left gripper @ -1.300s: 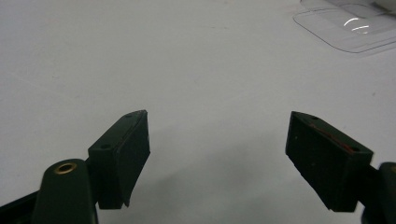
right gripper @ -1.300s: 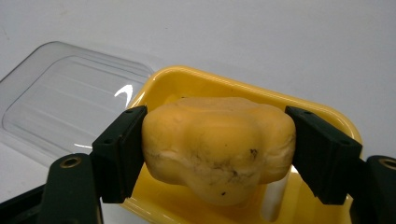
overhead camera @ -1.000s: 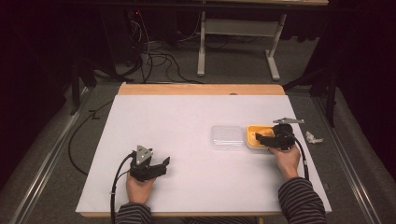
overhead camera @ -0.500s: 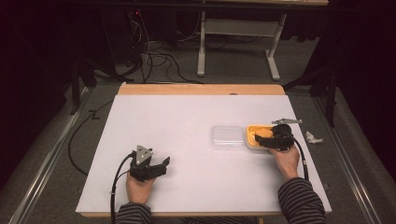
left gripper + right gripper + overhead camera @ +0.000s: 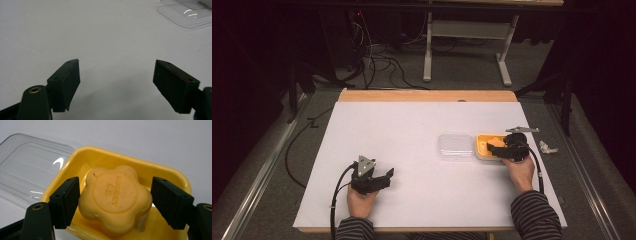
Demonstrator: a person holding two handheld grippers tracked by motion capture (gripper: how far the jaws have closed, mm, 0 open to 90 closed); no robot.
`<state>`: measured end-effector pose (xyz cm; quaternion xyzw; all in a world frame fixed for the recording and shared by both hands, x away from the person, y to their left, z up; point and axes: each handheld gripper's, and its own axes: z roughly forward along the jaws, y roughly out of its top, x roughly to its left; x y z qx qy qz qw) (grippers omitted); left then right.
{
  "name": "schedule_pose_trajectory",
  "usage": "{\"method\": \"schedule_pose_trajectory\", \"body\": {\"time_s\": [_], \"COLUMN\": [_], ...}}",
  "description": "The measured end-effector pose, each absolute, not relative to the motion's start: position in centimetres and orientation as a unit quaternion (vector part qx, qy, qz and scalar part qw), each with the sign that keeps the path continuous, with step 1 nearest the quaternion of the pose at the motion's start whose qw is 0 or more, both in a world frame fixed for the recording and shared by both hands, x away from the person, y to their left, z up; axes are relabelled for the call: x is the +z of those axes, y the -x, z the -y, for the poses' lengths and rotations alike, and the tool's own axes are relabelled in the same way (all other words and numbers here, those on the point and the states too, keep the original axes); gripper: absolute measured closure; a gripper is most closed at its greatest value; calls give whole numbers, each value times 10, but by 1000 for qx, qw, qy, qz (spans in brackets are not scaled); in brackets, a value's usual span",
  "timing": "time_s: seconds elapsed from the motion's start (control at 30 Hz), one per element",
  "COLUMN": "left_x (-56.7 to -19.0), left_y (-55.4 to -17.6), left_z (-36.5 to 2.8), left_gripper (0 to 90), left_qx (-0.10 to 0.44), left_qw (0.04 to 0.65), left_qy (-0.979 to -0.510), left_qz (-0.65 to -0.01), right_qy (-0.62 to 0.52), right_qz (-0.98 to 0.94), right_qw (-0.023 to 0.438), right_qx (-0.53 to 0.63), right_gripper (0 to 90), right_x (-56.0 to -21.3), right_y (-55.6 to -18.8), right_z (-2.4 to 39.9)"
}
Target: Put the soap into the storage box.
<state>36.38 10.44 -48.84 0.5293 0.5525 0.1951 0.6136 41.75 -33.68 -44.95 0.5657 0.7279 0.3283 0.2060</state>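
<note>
The white table (image 5: 412, 150) carries a clear lid (image 5: 455, 146) just beside a yellow dish (image 5: 160, 172); in the dish sits the flower-shaped soap (image 5: 116, 200), its lower edge cut off; the right gripper (image 5: 115, 202) straddles it, left pad touching, right pad's contact unclear; the left gripper (image 5: 116, 85) gapes empty.
</note>
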Motion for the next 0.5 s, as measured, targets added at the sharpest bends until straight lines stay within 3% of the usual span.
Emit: {"method": "schedule_pose_trajectory", "body": {"time_s": [0.5], "left_x": [-488], "left_y": [-363], "left_z": [-104], "left_gripper": [223], "left_qx": [196], "left_qw": [615], "left_qy": [-529], "left_qz": [-552], "right_qy": [-558], "right_qz": [-716], "right_qw": [223], "right_qx": [356], "right_gripper": [322], "right_x": [-442], "right_y": [-403], "right_z": [344]}}
